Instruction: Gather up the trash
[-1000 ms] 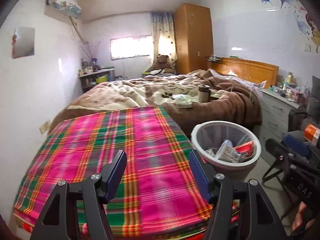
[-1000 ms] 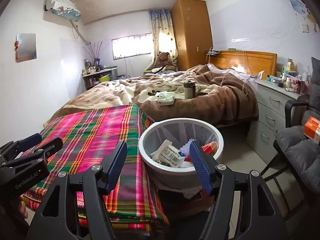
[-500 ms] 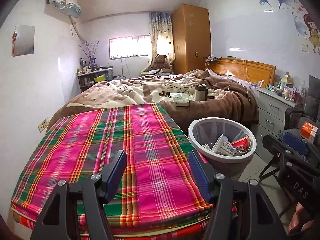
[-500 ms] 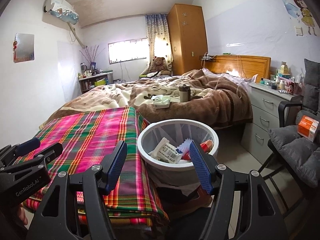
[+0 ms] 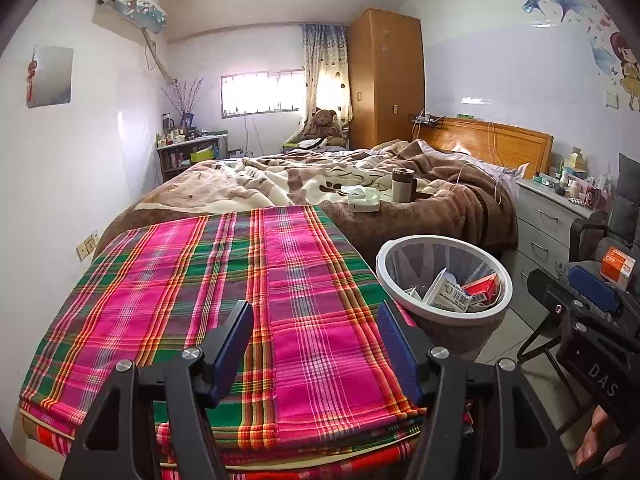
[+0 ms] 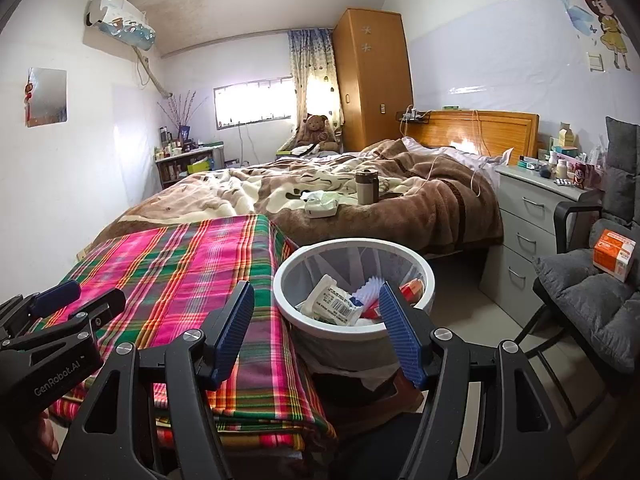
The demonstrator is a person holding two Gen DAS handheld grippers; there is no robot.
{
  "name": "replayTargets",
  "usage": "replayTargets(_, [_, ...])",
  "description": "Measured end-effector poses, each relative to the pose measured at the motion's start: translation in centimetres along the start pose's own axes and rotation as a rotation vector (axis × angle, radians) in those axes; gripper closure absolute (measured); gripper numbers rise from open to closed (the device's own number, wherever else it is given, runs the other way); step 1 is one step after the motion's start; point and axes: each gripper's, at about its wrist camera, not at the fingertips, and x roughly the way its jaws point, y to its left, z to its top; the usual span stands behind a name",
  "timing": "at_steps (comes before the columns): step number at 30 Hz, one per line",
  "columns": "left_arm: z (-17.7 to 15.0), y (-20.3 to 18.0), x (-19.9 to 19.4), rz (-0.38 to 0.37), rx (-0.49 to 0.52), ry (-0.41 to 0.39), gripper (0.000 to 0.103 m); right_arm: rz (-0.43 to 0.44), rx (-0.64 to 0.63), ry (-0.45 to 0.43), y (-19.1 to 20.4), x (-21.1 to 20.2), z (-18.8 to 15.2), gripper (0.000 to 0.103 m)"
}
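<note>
- Two grippers are held low over the near end of the bed, side by side: the left gripper [image 5: 314,344] points across the plaid cloth [image 5: 224,280], the right gripper [image 6: 316,334] points at the trash basket [image 6: 416,326].
- Both stand with jaws apart and nothing between the pads, which suits a pause between pickups rather than a carry.
- Just ahead of the right gripper's fingers, the basket sits close against the plaid-covered surface, probably so that litter can be dropped in without a long reach.
- Inside it lie a white labelled packet [image 6: 334,304], a red wrapper [image 6: 412,290] and other bits I cannot make out, so some collecting looks done.
- Ahead of the left gripper the plaid cloth looks bare of litter.
- Farther ahead of both tools, on the brown blanket [image 6: 420,208], rest a tissue pack [image 6: 322,204] and a tumbler [image 6: 366,188]; whether either counts as trash I cannot tell.
- Off to the right gripper's right, an orange box [image 6: 614,254] lies on a grey chair cushion [image 6: 592,300], a possible next pick.
</note>
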Motion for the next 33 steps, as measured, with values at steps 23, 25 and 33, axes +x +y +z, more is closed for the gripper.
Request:
replayTargets(23, [0.01, -0.09, -0.25, -0.004, -0.005, -0.008, 0.039, -0.002, -0.003, 0.004, 0.6, -0.3, 0.05, 0.037])
replayTargets(25, [0.0, -0.14, -0.33, -0.003, -0.005, -0.009, 0.039, -0.002, -0.004, 0.003, 0.6, -0.31, 0.06, 0.037])
replayTargets(33, [0.02, -0.07, -0.44, -0.004, -0.007, -0.008, 0.039, 0.004, -0.007, 0.005, 0.81, -0.36, 0.04, 0.037])
